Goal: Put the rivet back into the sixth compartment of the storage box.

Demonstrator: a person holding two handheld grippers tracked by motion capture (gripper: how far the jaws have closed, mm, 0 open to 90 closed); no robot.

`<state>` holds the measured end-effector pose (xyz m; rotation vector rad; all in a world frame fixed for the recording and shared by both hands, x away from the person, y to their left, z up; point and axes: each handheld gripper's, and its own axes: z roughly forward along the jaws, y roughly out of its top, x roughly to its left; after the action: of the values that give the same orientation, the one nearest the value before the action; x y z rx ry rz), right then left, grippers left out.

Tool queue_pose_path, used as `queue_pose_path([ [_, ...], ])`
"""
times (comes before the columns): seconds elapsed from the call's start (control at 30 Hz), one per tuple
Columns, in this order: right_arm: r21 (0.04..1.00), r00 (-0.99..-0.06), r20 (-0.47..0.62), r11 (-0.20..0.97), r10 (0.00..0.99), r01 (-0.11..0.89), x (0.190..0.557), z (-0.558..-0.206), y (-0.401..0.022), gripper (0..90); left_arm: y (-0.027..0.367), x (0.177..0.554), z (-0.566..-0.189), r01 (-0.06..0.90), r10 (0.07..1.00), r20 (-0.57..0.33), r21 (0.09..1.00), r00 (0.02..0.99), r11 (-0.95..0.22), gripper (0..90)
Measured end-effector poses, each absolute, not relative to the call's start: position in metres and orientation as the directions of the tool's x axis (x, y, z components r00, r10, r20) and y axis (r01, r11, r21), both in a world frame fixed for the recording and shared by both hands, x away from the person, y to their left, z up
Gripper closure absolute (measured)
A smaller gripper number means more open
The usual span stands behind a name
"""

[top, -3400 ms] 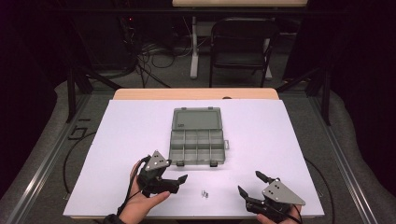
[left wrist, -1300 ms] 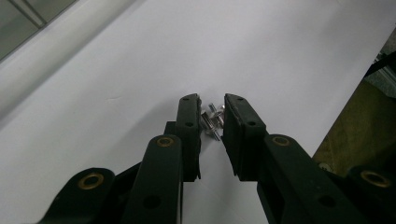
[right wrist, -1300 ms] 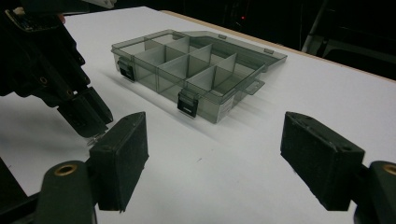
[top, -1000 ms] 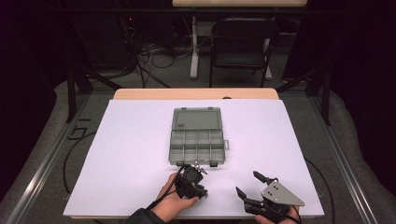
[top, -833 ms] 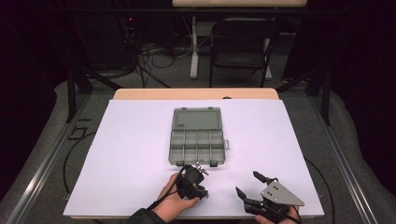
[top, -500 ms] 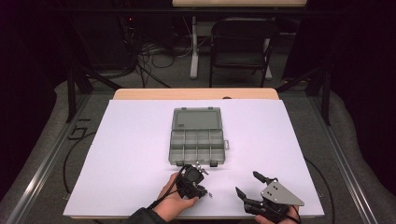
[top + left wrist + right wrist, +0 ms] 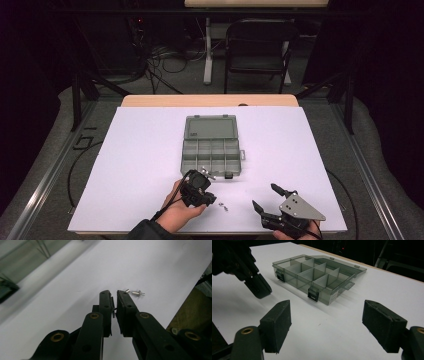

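Observation:
A grey clear compartment box [image 7: 212, 156] lies open mid-table with its lid [image 7: 210, 128] folded back; the right gripper view shows the box [image 7: 317, 277] with its dividers. Small metal pins [image 7: 223, 206] lie on the white sheet in front of it, and the left gripper view has two pins [image 7: 137, 293] just past the jaw tips. My left gripper [image 7: 212, 200] points down beside them. Its jaws [image 7: 113, 293] are pinched together on a thin small pin between the pads. My right gripper [image 7: 265, 196] rests at the front right, wide open with nothing in it [image 7: 325, 315].
The white sheet [image 7: 140, 165] covers the table, with a wooden edge [image 7: 210, 100] at the back. A black chair [image 7: 257, 47] and cables stand beyond. My left gripper [image 7: 258, 287] hangs to the left of the box in the right gripper view.
The left gripper came from the left over to the pins in front of the box and has held there for the last second. The right gripper has not moved.

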<state>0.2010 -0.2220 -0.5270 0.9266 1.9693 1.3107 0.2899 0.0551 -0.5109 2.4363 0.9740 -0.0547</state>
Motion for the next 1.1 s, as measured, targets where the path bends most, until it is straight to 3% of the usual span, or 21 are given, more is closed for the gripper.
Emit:
queue_pose_path([
  [0.63, 0.935, -0.582, -0.095, 0.272, 0.807, 0.226, 0.201, -0.527, -0.222, 22.7, 0.091, 0.307, -0.462, 0.675, 0.705, -0.220, 0.569, 0.674, -0.469, 82.7],
  [1.1, 0.934, -0.580, -0.096, 0.275, 0.809, 0.229, 0.202, -0.528, -0.222, 22.7, 0.096, 0.318, -0.450, 0.691, 0.743, -0.226, 0.600, 0.630, -0.403, 82.7],
])
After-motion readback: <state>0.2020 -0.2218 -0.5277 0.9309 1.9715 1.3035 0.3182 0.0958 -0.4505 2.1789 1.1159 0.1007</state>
